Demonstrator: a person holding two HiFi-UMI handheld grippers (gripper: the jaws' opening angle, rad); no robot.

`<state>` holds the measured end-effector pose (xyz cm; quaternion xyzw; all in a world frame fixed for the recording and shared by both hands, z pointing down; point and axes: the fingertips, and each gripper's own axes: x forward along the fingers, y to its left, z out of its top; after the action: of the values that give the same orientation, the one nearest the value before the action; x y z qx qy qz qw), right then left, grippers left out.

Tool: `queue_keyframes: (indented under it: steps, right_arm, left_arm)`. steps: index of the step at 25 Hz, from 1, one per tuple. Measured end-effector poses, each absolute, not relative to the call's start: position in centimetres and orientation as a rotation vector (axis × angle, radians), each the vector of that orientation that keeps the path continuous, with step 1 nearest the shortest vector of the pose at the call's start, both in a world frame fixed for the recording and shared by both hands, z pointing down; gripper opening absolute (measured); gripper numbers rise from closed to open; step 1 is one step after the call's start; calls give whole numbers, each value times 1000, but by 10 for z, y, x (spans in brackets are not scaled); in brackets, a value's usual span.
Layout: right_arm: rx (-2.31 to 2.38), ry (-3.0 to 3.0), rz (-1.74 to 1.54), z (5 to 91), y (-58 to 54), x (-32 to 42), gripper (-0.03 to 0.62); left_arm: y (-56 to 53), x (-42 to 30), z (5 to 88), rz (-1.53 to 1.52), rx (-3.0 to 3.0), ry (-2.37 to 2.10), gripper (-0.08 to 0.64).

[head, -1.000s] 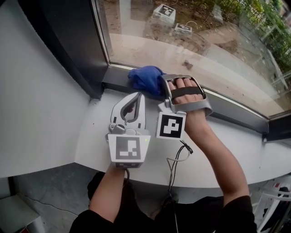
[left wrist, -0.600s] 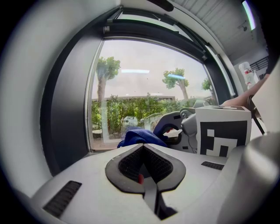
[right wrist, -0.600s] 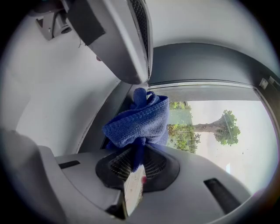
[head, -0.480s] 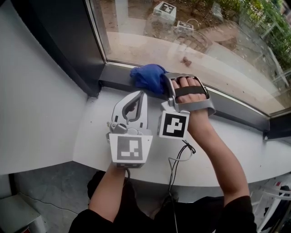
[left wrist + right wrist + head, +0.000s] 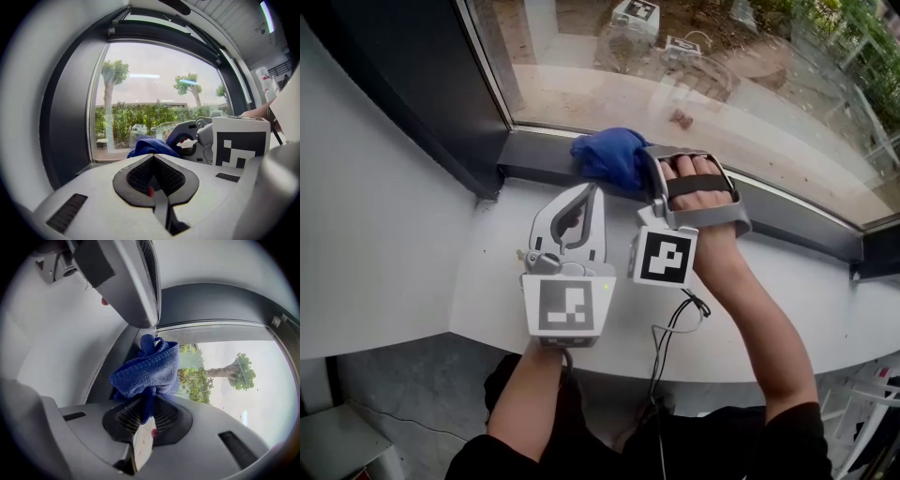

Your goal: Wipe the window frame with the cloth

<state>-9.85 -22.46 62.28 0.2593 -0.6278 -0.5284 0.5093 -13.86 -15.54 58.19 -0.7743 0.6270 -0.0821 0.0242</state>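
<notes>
A bunched blue cloth (image 5: 610,159) presses on the dark window frame's (image 5: 534,155) lower rail, near its left corner. My right gripper (image 5: 645,178) is shut on the cloth; the fabric (image 5: 149,369) bulges out of the closed jaws in the right gripper view. My left gripper (image 5: 589,195) rests on the white sill (image 5: 487,281) just below and left of the cloth, jaws shut with nothing between them. From the left gripper view the cloth (image 5: 151,146) and the right gripper (image 5: 187,136) lie just ahead.
The window glass (image 5: 694,84) rises behind the rail. A dark vertical frame post (image 5: 403,94) and white wall (image 5: 356,244) stand at the left. The dark rail (image 5: 806,225) runs on to the right. A cable (image 5: 670,328) hangs from the right gripper.
The right gripper and the cloth have kept their place on the rail near the left corner; the shift in the picture looks like head movement. The left gripper has stayed on the sill.
</notes>
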Motion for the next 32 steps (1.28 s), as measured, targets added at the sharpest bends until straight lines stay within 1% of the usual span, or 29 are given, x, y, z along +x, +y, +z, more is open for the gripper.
queue_keyframes:
  steps: [3, 6, 11, 18, 26, 32]
  right_arm:
    - [661, -1529, -1272, 616, -225, -102, 21]
    - [698, -1581, -1256, 616, -225, -89, 21]
    - [722, -1585, -1241, 619, -225, -73, 21]
    - [746, -1587, -1222, 619, -224, -55, 21]
    - [773, -1625, -1172, 618, -221, -35, 21]
    - [793, -1603, -1158, 620, -224, -26, 21]
  left_arm:
    - [-157, -135, 575, -244, -2376, 1935, 5]
    - [-158, -122, 578, -180, -2392, 1968, 5]
    - [-158, -103, 578, -246, -2374, 1899, 5]
    - [-153, -83, 581, -214, -2448, 1890, 5]
    - [-153, -62, 587, -243, -2477, 1845, 5]
    - [-150, -52, 582, -191, -2498, 1807, 5]
